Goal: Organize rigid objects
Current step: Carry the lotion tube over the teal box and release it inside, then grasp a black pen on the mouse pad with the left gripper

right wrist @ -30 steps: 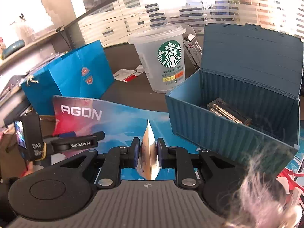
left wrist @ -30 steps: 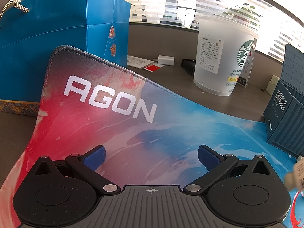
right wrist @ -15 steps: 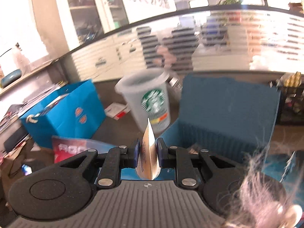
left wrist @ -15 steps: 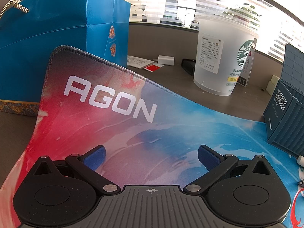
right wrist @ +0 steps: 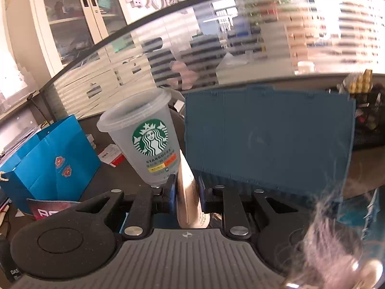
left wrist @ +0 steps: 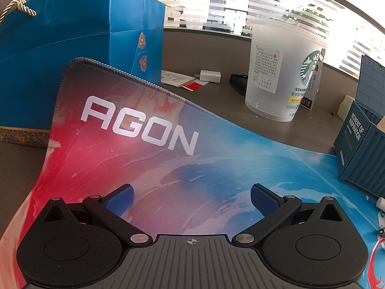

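My right gripper [right wrist: 185, 187] is shut on a small beige tube [right wrist: 189, 197] that stands upright between the blue pads. Just beyond it rises the raised lid of the dark blue container-style box [right wrist: 267, 142]; the box's inside is hidden in this view. The left wrist view catches the same box [left wrist: 361, 149] at the right edge. Low over the colourful AGON mat [left wrist: 144, 144], my left gripper [left wrist: 191, 196] is open with nothing between its fingers.
A frosted Starbucks cup [right wrist: 146, 139] stands left of the box, also seen as the cup [left wrist: 279, 72] behind the mat. A blue paper bag [left wrist: 72, 48] stands at the far left. A white charger [left wrist: 210, 75], papers and a black item lie on the desk behind.
The right gripper has moved closer to the box with the tube and tilted upward, so the open inside of the box dropped out of view. The left gripper stayed still.
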{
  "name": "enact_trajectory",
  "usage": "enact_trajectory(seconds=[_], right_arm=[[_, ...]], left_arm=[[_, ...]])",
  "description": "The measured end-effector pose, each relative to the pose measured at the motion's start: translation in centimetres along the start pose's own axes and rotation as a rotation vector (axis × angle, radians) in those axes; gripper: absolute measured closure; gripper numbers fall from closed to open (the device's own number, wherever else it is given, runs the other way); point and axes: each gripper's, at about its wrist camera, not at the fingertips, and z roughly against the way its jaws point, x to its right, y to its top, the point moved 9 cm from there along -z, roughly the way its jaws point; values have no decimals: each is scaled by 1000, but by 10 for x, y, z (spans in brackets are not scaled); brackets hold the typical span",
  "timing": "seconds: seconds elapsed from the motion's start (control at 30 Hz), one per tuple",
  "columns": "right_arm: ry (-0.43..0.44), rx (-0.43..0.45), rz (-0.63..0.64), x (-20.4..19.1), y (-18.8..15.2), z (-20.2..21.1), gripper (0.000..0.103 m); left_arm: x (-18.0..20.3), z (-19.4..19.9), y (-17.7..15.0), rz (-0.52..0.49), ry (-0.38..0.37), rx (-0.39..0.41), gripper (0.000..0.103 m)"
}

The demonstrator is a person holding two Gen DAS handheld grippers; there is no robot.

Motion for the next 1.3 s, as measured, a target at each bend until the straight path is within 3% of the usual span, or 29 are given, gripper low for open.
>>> enact_trajectory(seconds=[0.47,0.77,0.87,0.97,1.07,1.1,1.13,1.17,1.3], right_arm=[[62,-63,-218,42,-34,-12,85],[40,-71,-207,52,-42,1,79],[-9,-51,-158,53,-40,9,70],[-14,-16,-155,53,-37,21,69],[11,69,-169,53,-36,43,53],[6,104,-176,53,-36,52,23],[-20,158,-188,55,-37,63,4],[-38,225,-200,58,-39,76,0],[7,329,-258,67,-52,109,0]], left_arm=[[0,0,0,0,0,0,0],[0,0,0,-1,0,0,0],[0,0,0,-1,0,0,0],[0,0,0,0,-1,0,0],[0,0,0,3,-6,2,0],[0,1,-1,4,-12,3,0],[1,2,-1,2,-25,4,0],[4,3,-1,-2,-44,6,0],[23,14,-4,-53,-151,34,0]])
